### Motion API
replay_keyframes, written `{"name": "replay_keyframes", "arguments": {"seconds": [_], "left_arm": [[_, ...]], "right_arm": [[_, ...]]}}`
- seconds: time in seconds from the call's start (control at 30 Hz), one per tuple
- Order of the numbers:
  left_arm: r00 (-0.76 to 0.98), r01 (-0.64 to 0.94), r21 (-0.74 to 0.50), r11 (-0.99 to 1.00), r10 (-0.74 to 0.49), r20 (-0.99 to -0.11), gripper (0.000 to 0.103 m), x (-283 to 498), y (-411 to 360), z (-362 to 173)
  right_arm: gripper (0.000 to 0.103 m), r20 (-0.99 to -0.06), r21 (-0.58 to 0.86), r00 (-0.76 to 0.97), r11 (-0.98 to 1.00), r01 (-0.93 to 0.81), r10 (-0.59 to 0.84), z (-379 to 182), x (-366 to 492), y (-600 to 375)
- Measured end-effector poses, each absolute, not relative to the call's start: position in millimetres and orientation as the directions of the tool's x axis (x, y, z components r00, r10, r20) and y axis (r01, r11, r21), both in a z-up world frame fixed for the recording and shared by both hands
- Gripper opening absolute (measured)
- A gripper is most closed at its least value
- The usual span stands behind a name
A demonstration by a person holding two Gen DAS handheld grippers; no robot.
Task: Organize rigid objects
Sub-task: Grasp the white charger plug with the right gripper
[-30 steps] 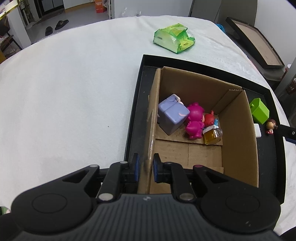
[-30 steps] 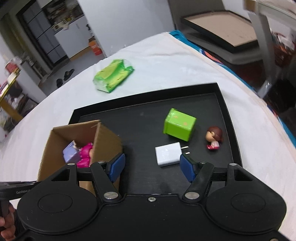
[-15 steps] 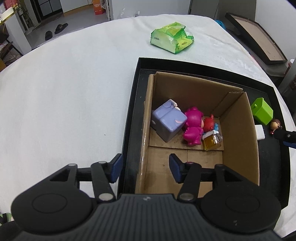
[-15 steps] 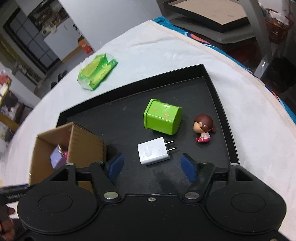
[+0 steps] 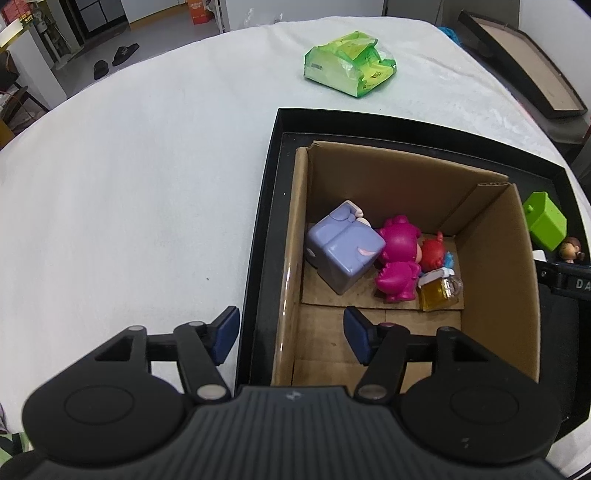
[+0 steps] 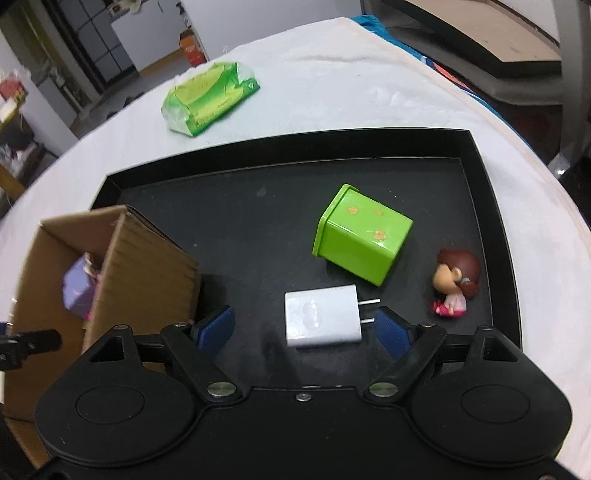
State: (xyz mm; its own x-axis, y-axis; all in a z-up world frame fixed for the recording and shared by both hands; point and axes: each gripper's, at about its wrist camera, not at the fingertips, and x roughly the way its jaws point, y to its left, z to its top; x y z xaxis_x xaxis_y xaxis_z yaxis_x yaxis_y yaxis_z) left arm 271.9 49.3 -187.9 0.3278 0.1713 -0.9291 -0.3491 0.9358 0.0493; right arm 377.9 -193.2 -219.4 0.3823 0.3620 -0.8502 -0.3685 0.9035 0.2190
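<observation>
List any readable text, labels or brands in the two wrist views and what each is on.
"DA": white letters, cut off at the frame edge, on the right gripper seen in the left wrist view.
Green packet: has print, too small and blurred to read.
Orange box on the floor: print blurred.
Nothing else legible.

Domestic interior — a home. Table (image 5: 129, 184) draped in white cloth; slippers (image 5: 115, 61) on a bare floor by a dark-framed glazed door (image 6: 94, 44); cluttered shelves (image 6: 14, 103) at left; toys and a tissue pack (image 5: 349, 68) about — household clutter.
</observation>
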Motion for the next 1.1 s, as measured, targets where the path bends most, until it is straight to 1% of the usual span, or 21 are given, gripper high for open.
{"name": "replay_keyframes", "arguments": {"seconds": [0.1,0.17,0.2,0.23,0.27,0.3,0.33,0.4,0.47,0.5,0.53,0.7,0.8,0.83,0.87,0.9,0.93,0.97,1.07,1.1], "left_arm": [[0.319,-0.35,0.066,0.934,0.185,-0.929,0.061,276.5,48.2,-190.3],[0.315,-0.349,0.074,0.934,0.191,-0.929,0.061,278.6,46.5,-191.4],[0.313,-0.348,0.077,0.934,0.193,-0.93,0.061,279.6,45.5,-192.0],[0.312,-0.349,0.078,0.934,0.195,-0.93,0.061,280.0,44.5,-192.5],[0.31,-0.348,0.082,0.934,0.197,-0.93,0.061,280.4,43.3,-193.0],[0.308,-0.346,0.086,0.934,0.2,-0.93,0.061,280.6,41.9,-193.3],[0.306,-0.344,0.089,0.935,0.202,-0.93,0.061,280.8,40.8,-193.5],[0.304,-0.34,0.093,0.936,0.203,-0.931,0.061,280.0,38.3,-193.7],[0.302,-0.339,0.099,0.936,0.208,-0.93,0.061,278.8,36.7,-193.5],[0.302,-0.339,0.1,0.936,0.209,-0.93,0.061,277.6,36.0,-192.9],[0.302,-0.339,0.101,0.935,0.21,-0.93,0.061,277.6,35.9,-192.6],[0.306,-0.342,0.103,0.934,0.214,-0.928,0.061,272.7,34.9,-189.2],[0.306,-0.358,0.099,0.928,0.216,-0.927,0.061,269.3,36.5,-186.1],[0.311,-0.362,0.097,0.927,0.218,-0.925,0.061,267.7,36.9,-184.0],[0.315,-0.361,0.099,0.927,0.222,-0.923,0.061,265.9,36.5,-181.7],[0.316,-0.36,0.104,0.927,0.226,-0.921,0.061,264.9,36.6,-180.4],[0.318,-0.36,0.106,0.927,0.228,-0.92,0.061,264.2,37.1,-179.3],[0.319,-0.365,0.105,0.925,0.23,-0.919,0.061,263.6,38.0,-178.7],[0.318,-0.38,0.093,0.92,0.224,-0.921,0.061,262.8,41.3,-178.9],[0.318,-0.38,0.09,0.921,0.222,-0.922,0.061,263.0,41.5,-179.3]], "right_arm": [[0.083,-0.861,0.191,0.382,0.91,-0.369,0.336,-226.0,379.4,-189.3],[0.08,-0.858,0.159,0.4,0.906,-0.393,0.323,-226.6,376.8,-185.9],[0.073,-0.854,0.146,0.409,0.904,-0.402,0.32,-226.2,375.7,-185.0],[0.056,-0.85,0.135,0.419,0.901,-0.413,0.319,-225.3,374.9,-185.0],[0.049,-0.85,0.118,0.428,0.902,-0.416,0.309,-224.7,374.4,-185.3],[0.031,-0.853,0.095,0.437,0.907,-0.41,0.287,-224.2,374.6,-186.3],[0.021,-0.853,0.097,0.437,0.91,-0.404,0.285,-223.2,376.1,-188.1],[0.016,-0.856,0.155,0.409,0.913,-0.377,0.315,-221.9,379.3,-197.4],[0.01,-0.855,0.157,0.412,0.915,-0.373,0.315,-220.1,377.9,-201.2],[0.001,-0.855,0.152,0.415,0.915,-0.374,0.312,-219.1,376.6,-202.3],[0.0,-0.856,0.151,0.414,0.915,-0.375,0.31,-218.9,376.0,-201.9],[0.0,-0.853,0.167,0.405,0.907,-0.386,0.33,-215.9,370.5,-200.3],[0.008,-0.847,0.223,0.383,0.901,-0.371,0.368,-215.7,373.1,-204.1],[0.018,-0.844,0.247,0.377,0.9,-0.36,0.383,-215.1,374.3,-207.9],[0.026,-0.842,0.266,0.371,0.899,-0.347,0.392,-214.9,375.7,-210.3],[0.04,-0.837,0.297,0.365,0.898,-0.324,0.409,-214.3,377.3,-215.8],[0.05,-0.831,0.322,0.363,0.896,-0.305,0.422,-213.7,378.6,-220.1],[0.052,-0.826,0.338,0.365,0.895,-0.292,0.431,-213.1,379.7,-222.7],[0.054,-0.81,0.372,0.369,0.886,-0.276,0.455,-211.3,382.3,-227.5],[0.058,-0.808,0.372,0.373,0.886,-0.277,0.457,-210.9,382.6,-227.1]]}}
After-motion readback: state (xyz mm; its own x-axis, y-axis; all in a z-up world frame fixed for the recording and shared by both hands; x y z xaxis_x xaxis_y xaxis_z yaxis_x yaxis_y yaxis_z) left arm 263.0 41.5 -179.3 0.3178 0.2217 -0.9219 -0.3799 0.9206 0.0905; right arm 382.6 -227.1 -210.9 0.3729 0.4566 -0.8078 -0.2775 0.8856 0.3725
